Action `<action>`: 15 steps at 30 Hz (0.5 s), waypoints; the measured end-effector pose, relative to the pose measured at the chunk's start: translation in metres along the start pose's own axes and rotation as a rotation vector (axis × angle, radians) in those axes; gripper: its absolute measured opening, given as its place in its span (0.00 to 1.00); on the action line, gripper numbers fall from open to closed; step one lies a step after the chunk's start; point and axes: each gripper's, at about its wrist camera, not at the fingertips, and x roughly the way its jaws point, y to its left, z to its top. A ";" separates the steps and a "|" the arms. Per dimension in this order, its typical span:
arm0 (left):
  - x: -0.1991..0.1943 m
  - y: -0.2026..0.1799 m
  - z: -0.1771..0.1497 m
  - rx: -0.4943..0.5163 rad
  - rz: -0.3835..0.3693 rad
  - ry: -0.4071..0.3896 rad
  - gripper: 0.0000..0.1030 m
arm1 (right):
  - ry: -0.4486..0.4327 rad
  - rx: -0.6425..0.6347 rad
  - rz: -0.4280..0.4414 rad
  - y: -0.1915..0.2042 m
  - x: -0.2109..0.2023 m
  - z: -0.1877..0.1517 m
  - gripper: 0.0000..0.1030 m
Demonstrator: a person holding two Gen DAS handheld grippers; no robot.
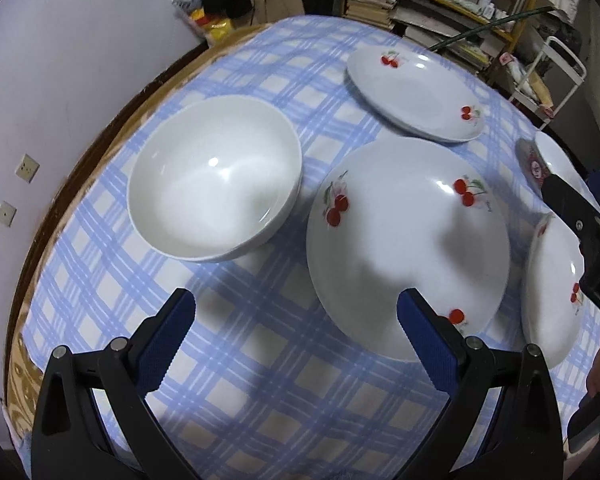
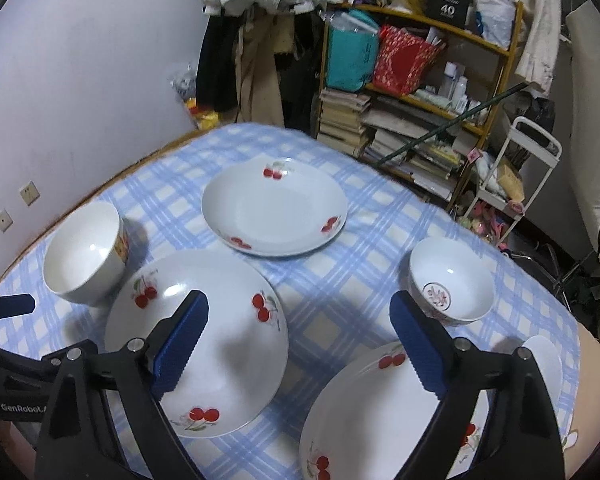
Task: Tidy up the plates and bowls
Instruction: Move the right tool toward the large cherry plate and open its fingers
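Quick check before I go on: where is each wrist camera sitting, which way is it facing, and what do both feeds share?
Left wrist: on the left tool, tilted steeply down at the plain white bowl and middle cherry plate; its open blue fingers show, the right tool at the right edge.
Right wrist: on the right tool, angled down across the checked tablecloth toward the shelf; its open fingers show, over the near cherry plate.
Shared: white bowl, middle plate, far cherry plate, small patterned bowl.

cherry plate (image 2: 380, 412) cut off below, shelf clutter (image 2: 428, 92) indistinct

Blue-checked tablecloth (image 2: 340, 280) covers the table; cherry plates (image 2: 274, 210) and white bowls (image 2: 84, 252) lie on it
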 end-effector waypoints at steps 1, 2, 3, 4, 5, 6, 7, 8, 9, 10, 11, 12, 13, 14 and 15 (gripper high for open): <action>0.003 0.001 0.000 -0.004 -0.001 0.003 0.97 | 0.009 -0.002 0.004 0.000 0.004 -0.001 0.93; 0.007 0.001 0.001 -0.013 -0.004 0.010 0.97 | 0.018 -0.005 0.008 0.001 0.009 -0.001 0.92; 0.011 0.002 0.002 -0.023 -0.007 0.020 0.97 | 0.023 -0.007 0.010 0.001 0.012 -0.002 0.91; 0.015 0.003 0.003 -0.031 -0.011 0.032 0.97 | 0.036 -0.013 0.014 0.001 0.018 -0.004 0.89; 0.019 0.003 0.003 -0.036 -0.016 0.045 0.96 | 0.048 -0.019 0.015 0.001 0.023 -0.005 0.87; 0.024 0.001 0.004 -0.036 -0.026 0.057 0.95 | 0.063 -0.027 0.015 0.002 0.028 -0.007 0.85; 0.026 0.000 0.004 -0.032 -0.026 0.060 0.95 | 0.076 -0.036 0.013 0.003 0.033 -0.008 0.81; 0.029 -0.001 0.005 -0.026 -0.019 0.060 0.95 | 0.094 -0.049 0.010 0.004 0.039 -0.011 0.76; 0.031 -0.003 0.005 -0.021 -0.008 0.059 0.95 | 0.112 -0.059 0.015 0.005 0.045 -0.013 0.73; 0.033 -0.004 0.005 -0.018 0.000 0.060 0.95 | 0.131 -0.064 0.027 0.006 0.050 -0.014 0.68; 0.034 -0.004 0.006 -0.020 0.000 0.061 0.95 | 0.146 -0.067 0.035 0.006 0.054 -0.016 0.63; 0.036 -0.003 0.006 -0.023 -0.001 0.062 0.92 | 0.165 -0.072 0.043 0.007 0.059 -0.017 0.60; 0.039 -0.003 0.005 -0.021 -0.005 0.068 0.90 | 0.178 -0.079 0.044 0.008 0.062 -0.017 0.56; 0.042 -0.003 0.005 -0.023 -0.008 0.079 0.87 | 0.193 -0.091 0.040 0.009 0.066 -0.017 0.52; 0.045 -0.002 0.005 -0.024 -0.007 0.088 0.85 | 0.201 -0.101 0.036 0.010 0.069 -0.017 0.51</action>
